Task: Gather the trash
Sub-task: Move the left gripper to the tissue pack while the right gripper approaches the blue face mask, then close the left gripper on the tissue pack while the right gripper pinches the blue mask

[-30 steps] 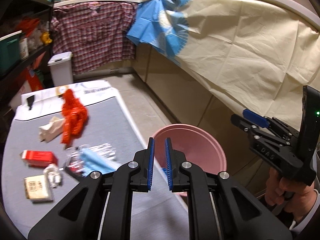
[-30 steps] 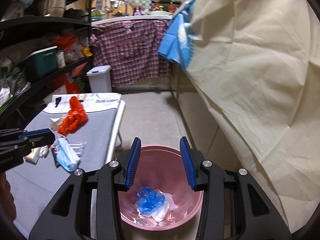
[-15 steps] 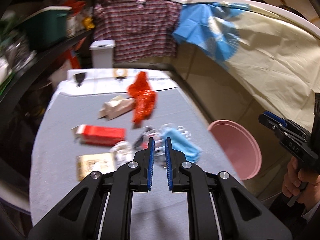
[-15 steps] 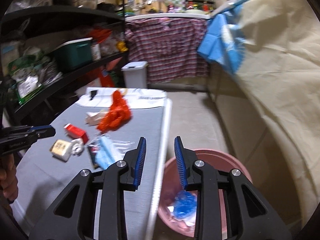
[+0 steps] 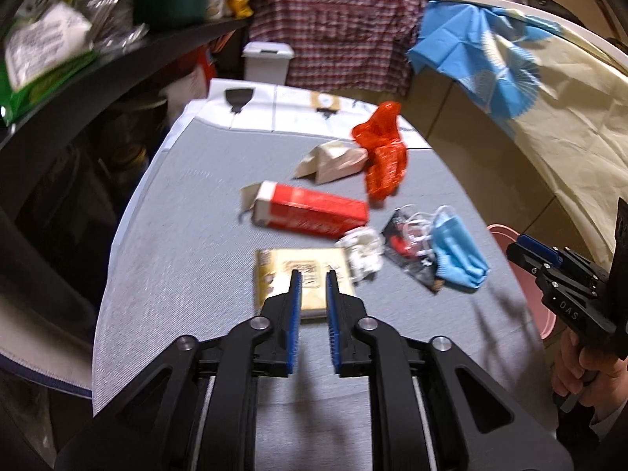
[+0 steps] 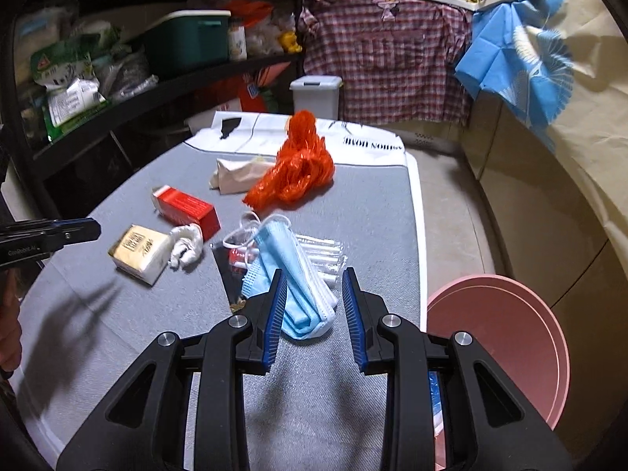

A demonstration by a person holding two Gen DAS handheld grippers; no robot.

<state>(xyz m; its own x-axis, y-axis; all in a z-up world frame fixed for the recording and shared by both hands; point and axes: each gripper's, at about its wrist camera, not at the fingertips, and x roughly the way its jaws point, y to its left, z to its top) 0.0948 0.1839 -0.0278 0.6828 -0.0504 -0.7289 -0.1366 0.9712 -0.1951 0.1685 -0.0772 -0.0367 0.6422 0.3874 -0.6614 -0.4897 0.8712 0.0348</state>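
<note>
Cluttered storage room, dark shelving on one side, grey mat-topped table (image 6: 353, 204) in the middle with trash scattered on it. Pink bin (image 6: 506, 337) sits on the floor just beside the table edge, to the right of the right gripper's jaws.

Left gripper (image 5: 313, 274): jaws have just been opening, now a narrow gap, nothing between them; the tan packet (image 5: 300, 274) lies straight ahead past the tips. Beyond it the red box (image 5: 310, 212), to the right the white crumpled wad (image 5: 363, 253).

Right gripper (image 6: 312, 274): jaws have narrowed a bit but stand apart, pads not pressing anything; the blue face mask (image 6: 298, 271) lies in line with the gap, under and ahead of the tips. Orange plastic bag (image 6: 298, 168) farther ahead.

Risks, as judgement: the left gap looks narrower than the packet, so closing as it stands would likely push it along the mat instead of gripping. The mask overlies a clear wrapper (image 6: 320, 251) and ear loops; a pinch could drag those along or catch only one layer and drop the rest.

View differences: the right wrist shows the bin's rim and a blue scrap inside; the left wrist shows only a sliver of bin. The left wrist shows the packet's printed face; the right shows its thickness.
</note>
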